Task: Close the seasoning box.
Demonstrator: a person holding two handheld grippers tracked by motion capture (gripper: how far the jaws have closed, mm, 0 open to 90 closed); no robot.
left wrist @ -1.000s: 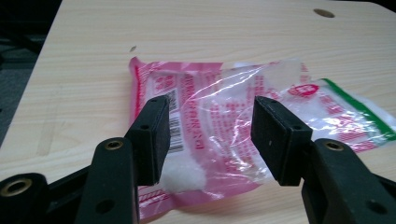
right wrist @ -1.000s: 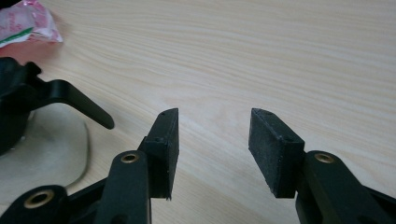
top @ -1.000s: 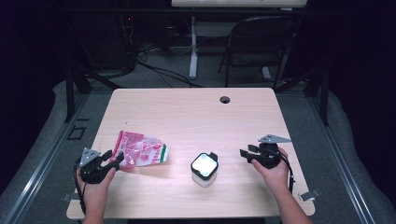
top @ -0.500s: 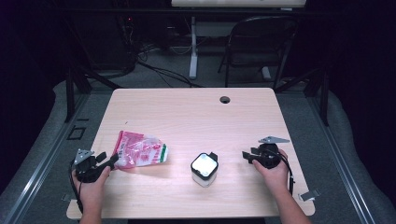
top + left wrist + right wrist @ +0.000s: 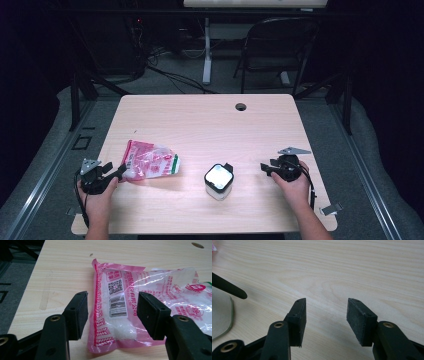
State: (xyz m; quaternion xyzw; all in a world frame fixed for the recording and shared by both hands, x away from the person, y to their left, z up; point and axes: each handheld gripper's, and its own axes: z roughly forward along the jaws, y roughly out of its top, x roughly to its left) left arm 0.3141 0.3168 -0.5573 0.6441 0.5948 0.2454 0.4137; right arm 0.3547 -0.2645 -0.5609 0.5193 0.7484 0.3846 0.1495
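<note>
A pink and clear plastic bag (image 5: pixel 148 162) with white grains inside lies flat on the left part of the wooden table (image 5: pixel 200 125). My left gripper (image 5: pixel 119 172) sits open at the bag's near left end. In the left gripper view the bag's barcoded end (image 5: pixel 117 315) lies between the two spread jaws, untouched by either. A small white container with a black lid clasp (image 5: pixel 219 181) stands near the table's front middle. My right gripper (image 5: pixel 266 168) rests open to the right of the container, apart from it, over bare wood (image 5: pixel 325 312).
A round cable hole (image 5: pixel 241 106) is at the table's far edge. A folding chair (image 5: pixel 275 45) and cables stand on the floor beyond the table. In the right gripper view the container's rim (image 5: pixel 222 315) and black clasp (image 5: pixel 227 287) show at the left.
My left gripper has slid back toward the table's front left corner, away from the bag's middle to its near end. The right gripper has barely moved.
</note>
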